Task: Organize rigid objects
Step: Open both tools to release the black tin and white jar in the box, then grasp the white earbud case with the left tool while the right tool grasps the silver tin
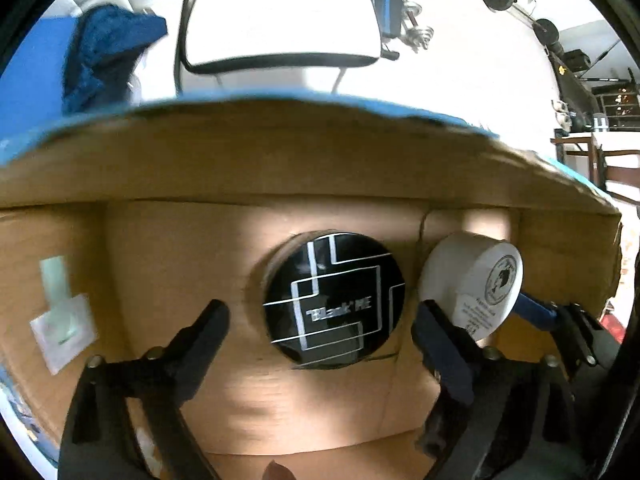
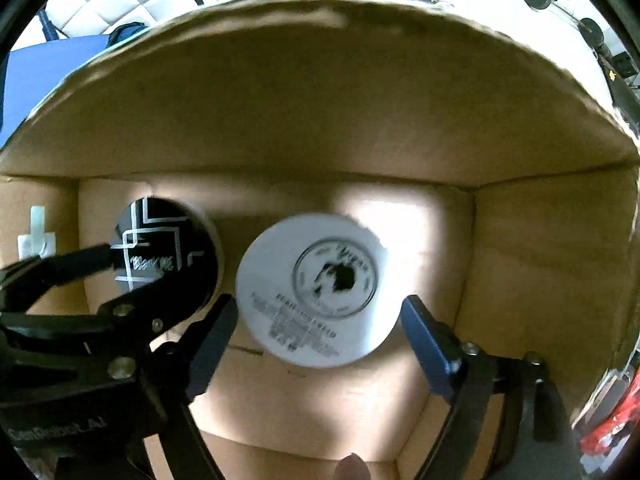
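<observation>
Claws are both released inside the cardboard box [image 1: 280, 152]. The left gripper [image 1: 320, 320] flanks the black tin [image 1: 334, 300] near the middle of the box floor; the right gripper [image 2: 318, 316] flanks the white tin [image 2: 312, 290], toward the right wall. Each should probably retreat straight upward, so no finger knocks a tin.

Black round lid [image 1: 334, 300]: "Black ME". White jar [image 2: 316, 290] print blurred, unreadable.

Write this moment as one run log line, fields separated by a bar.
left gripper: open, at black jar | right gripper: open, at white jar | both jars in cardboard box, side by side
</observation>
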`<act>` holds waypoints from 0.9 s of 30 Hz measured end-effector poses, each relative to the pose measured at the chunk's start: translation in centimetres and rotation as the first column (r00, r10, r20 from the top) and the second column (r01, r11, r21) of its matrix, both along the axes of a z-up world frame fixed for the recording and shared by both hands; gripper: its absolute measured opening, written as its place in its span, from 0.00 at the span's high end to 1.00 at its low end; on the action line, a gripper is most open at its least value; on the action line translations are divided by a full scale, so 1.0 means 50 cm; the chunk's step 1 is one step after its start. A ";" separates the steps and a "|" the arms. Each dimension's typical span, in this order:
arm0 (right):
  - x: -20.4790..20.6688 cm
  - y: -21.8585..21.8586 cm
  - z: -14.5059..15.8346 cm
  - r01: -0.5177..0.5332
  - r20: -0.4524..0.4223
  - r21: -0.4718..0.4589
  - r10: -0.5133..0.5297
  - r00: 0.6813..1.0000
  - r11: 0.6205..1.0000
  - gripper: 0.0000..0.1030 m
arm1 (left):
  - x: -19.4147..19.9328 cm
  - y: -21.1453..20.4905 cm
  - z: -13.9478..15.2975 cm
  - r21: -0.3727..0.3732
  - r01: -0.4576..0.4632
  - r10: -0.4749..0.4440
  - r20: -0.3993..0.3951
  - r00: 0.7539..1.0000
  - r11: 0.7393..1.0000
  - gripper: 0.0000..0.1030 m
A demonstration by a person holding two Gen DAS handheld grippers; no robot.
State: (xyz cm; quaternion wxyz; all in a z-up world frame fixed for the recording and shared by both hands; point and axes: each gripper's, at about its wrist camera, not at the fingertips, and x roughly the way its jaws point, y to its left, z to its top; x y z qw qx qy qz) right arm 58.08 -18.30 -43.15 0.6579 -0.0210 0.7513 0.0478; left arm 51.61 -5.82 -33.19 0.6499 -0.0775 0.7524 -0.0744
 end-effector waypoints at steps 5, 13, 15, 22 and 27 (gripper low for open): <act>-0.018 0.007 0.033 0.014 0.036 0.013 -0.014 0.999 1.000 0.00 | -0.038 0.014 0.061 0.023 -0.020 0.018 0.068 0.997 1.000 0.01; -0.125 0.019 0.091 0.050 0.089 0.008 -0.050 0.995 0.999 0.00 | -0.072 0.038 0.091 0.044 -0.061 0.051 0.194 0.980 0.997 0.00; -0.155 0.028 0.109 0.050 0.106 0.007 -0.051 0.993 0.999 0.00 | -0.097 0.049 0.120 0.044 -0.081 0.068 0.243 0.968 0.996 0.00; -0.247 0.044 0.183 0.071 0.221 0.005 -0.071 0.973 0.997 0.00 | -0.186 0.060 0.178 0.072 -0.082 0.055 0.315 0.948 0.994 0.01; -0.314 0.027 0.237 0.065 0.284 0.004 -0.063 0.957 0.998 0.00 | -0.254 0.065 0.201 0.122 -0.057 0.007 0.376 0.927 0.991 0.01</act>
